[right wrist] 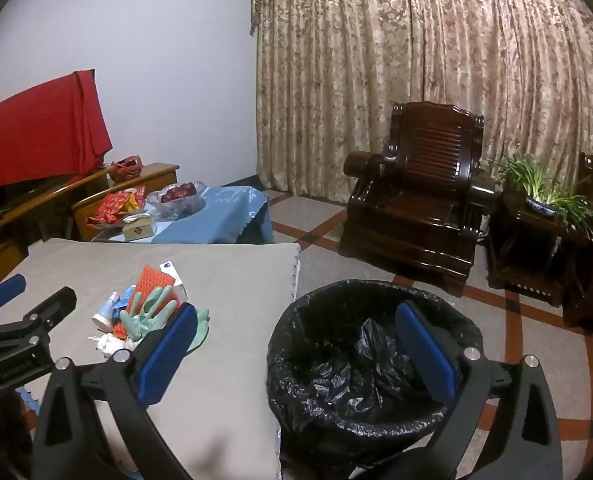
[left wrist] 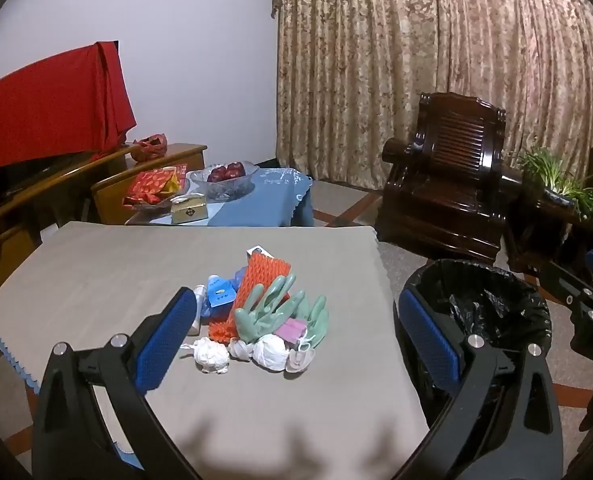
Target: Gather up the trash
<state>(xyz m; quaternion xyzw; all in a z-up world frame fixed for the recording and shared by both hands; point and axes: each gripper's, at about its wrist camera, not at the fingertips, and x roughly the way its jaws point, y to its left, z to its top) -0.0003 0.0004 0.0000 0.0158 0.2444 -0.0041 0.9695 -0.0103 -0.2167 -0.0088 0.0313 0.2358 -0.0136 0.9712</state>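
Presently, the trash pile [left wrist: 256, 312] lies on the grey-clothed table [left wrist: 96, 272]: green rubber gloves [left wrist: 276, 312], an orange foam net [left wrist: 252, 292], crumpled white wads [left wrist: 272, 352] and a small white bottle [right wrist: 106, 314]. At 3 o'clock from the pile, on the floor beside the table, stands the bin [right wrist: 360, 352], lined with a black bag; no trash shows inside. Left gripper [left wrist: 296, 332] and right gripper [right wrist: 296, 352] both have fingers spread apart, holding nothing. At 12 o'clock, a glass bowl [left wrist: 224, 180] holds red fruit.
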